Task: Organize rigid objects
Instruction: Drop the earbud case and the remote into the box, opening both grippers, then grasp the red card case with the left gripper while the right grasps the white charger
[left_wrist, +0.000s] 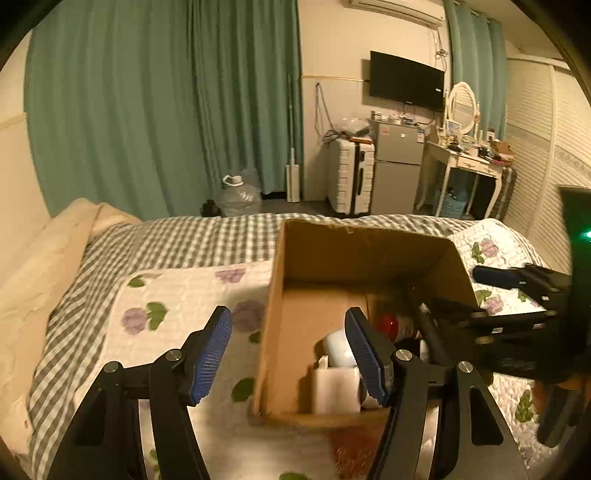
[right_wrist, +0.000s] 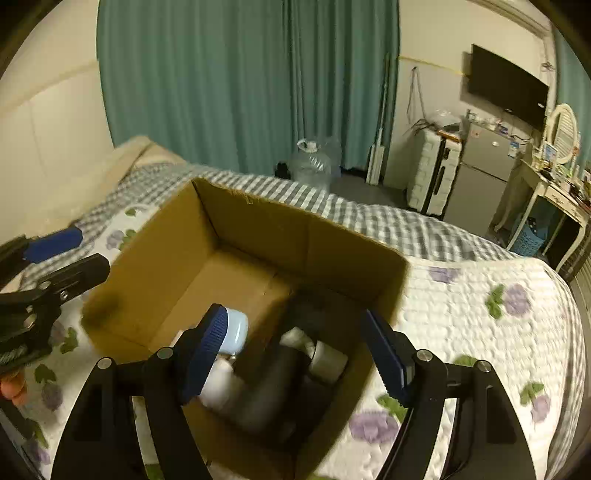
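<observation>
**Both claws released over the open box on the bed**

Nearest the right wrist camera, the right gripper (right_wrist: 295, 350) has its blue-padded fingers (right_wrist: 207, 354) spread wide with nothing between them, poised above the near end of the cardboard box (right_wrist: 177, 266). The left gripper (left_wrist: 291, 354) is likewise released, its fingers apart and empty; it straddles the box's left wall, one finger over the quilt and the other over the box interior.

The box stands open on the floral quilt (right_wrist: 461, 314), toward the foot edge of the bed. Its contents are bunched at the near end. A white, rounded container (right_wrist: 236, 332) lies by the near left wall, just beside a pale square block (left_wrist: 334, 387). A dark, handle-shaped object (right_wrist: 266, 387) lies next to them, blurred enough that it may be a hair dryer or similar tool. A grey cylinder (right_wrist: 328, 362) touches it on the right, and a red-topped item (left_wrist: 389, 325) sits behind, toward the box's right wall. The far half of the box floor is bare cardboard.

Past the box, a grey checked bedspread (left_wrist: 184, 243) runs to the far edge of the bed. Beyond the bed stand green curtains (left_wrist: 147, 103), a clear water jug (left_wrist: 238, 195) on the floor, a white suitcase (left_wrist: 349, 177), a small grey fridge (left_wrist: 397, 166), a wall-mounted television (left_wrist: 406, 81) and a dressing table (left_wrist: 465, 162) with an oval mirror.
</observation>
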